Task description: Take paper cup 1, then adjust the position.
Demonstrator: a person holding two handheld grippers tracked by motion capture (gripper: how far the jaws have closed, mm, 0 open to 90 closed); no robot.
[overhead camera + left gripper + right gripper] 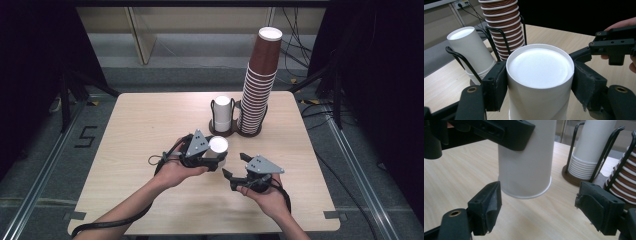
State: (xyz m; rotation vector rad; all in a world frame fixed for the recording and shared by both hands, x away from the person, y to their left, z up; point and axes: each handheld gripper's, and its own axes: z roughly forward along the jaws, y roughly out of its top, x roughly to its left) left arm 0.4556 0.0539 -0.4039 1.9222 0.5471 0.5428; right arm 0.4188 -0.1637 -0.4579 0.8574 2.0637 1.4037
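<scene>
Our left gripper [539,82] has its jaws clamped on a single white paper cup [539,75], held upside down w/ flat base up – pads press its wall on both sides. In the right gripper view the same cup [525,165] hangs rim-down, clear of the light wooden table [456,177], not touching it.

Our right gripper [537,207] sits just beside and below the cup, jaws spread wide w/ nothing between the pads – cup rim is near, but apart from both.

In the high view both grippers are at the near-middle of the tabletop [145,120], left gripper [212,155] w/ cup [218,146], right gripper [235,167] just to its right.

Further back, toward the far edge: a black wire double cup holder [215,107] on a brown base. Its left slot has a short stack of white paper cups [223,112], its right slot a tall, slightly leaning stack of brown paper cups [257,85]. The two stacks stand just beside each other, well apart from the held cup.
</scene>
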